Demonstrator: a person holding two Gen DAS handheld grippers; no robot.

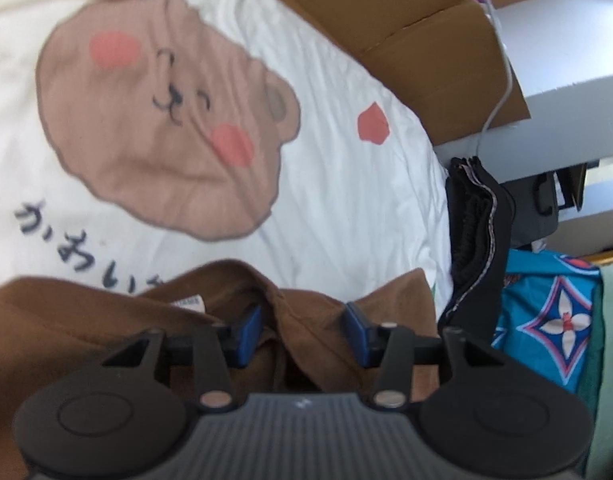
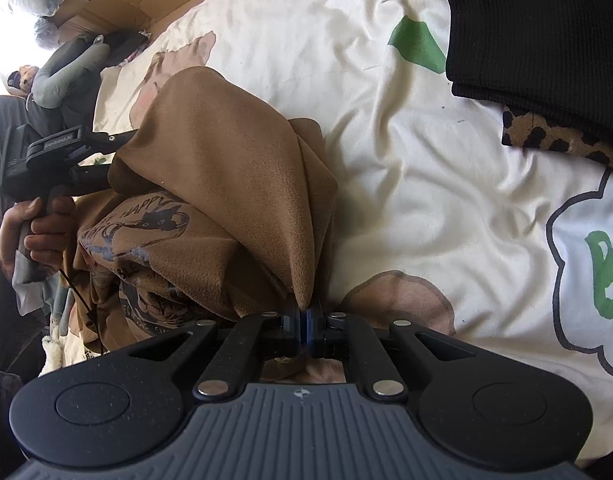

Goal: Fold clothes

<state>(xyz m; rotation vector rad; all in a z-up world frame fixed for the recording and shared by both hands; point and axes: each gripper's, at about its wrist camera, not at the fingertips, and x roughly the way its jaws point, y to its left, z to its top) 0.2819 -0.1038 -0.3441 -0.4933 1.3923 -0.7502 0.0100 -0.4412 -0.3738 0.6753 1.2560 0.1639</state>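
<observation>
Bear-print sheet (image 1: 346,200) | left gripper (image 1: 304,326) released over brown shirt (image 1: 326,320) | right gripper (image 2: 305,326) grasping shirt fold

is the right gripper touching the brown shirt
Touching. The right wrist view shows the right gripper with jaws shut, pinching a fold of the brown shirt.

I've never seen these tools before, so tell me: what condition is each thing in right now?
Left gripper: jaws open, a brown fold between them.
Right gripper: jaws shut on a corner of the brown shirt.
Brown shirt: bunched, not yet folded.
Bedsheet: spread out, wrinkled.
Black clothes: folded, stacked.
Cardboard: flattened.
</observation>
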